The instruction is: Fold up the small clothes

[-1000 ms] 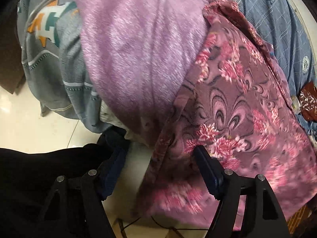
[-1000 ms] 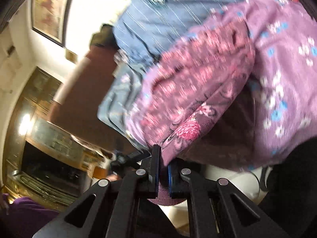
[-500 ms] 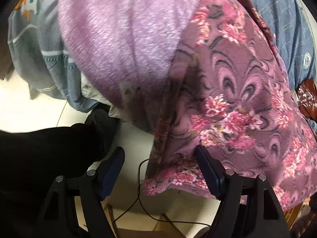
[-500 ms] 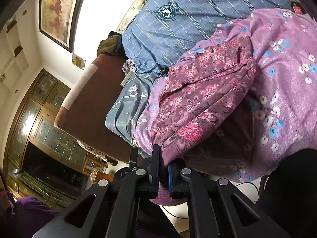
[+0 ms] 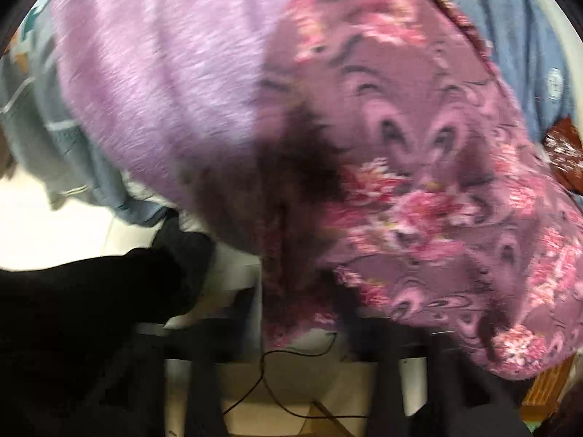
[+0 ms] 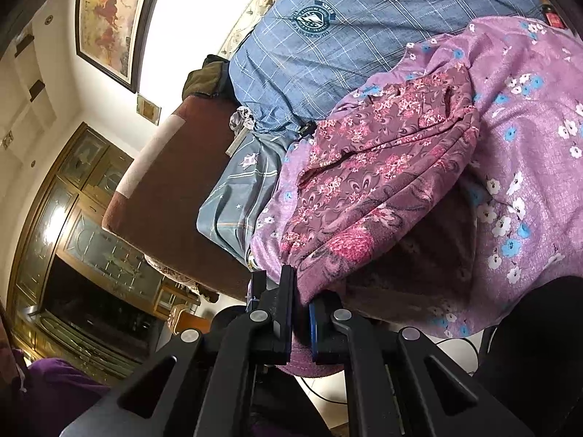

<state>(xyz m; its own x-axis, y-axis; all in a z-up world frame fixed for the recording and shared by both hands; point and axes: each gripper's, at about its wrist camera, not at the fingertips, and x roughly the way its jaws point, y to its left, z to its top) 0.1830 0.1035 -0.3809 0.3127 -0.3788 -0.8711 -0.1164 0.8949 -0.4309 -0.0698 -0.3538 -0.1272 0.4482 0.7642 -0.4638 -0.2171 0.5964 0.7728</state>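
- Maroon fleece with pink flowers, the small floral garment (image 6: 379,178), is the landmark: its near hem is pinched between the jaws of the right gripper (image 6: 300,313), which are pressed tight on the cloth.
- From that pinch the garment runs up and away over the heap, so its long axis lies roughly along the line the right gripper points.
- At the garment's other hanging edge (image 5: 291,291), the left gripper (image 5: 302,331) has just been closing its jaws; the left wrist view is badly blurred, but cloth hangs between them and they look clamped on it.
- Both hands thus sit at the garment's near edge, and my judgement is that the coming move is a lift clear of the heap.
- Under the garment lies a lilac blanket (image 6: 528,153) with white and blue flowers, which may drag along.
- Below the garment's hem, a thin black cable (image 5: 277,375) lies on the pale floor.
- Beyond the garment, a blue checked quilt (image 6: 346,43) rises, with a grey-blue cloth (image 6: 237,196) at its left.
- Farthest from the garment hangs a framed picture (image 6: 113,18).
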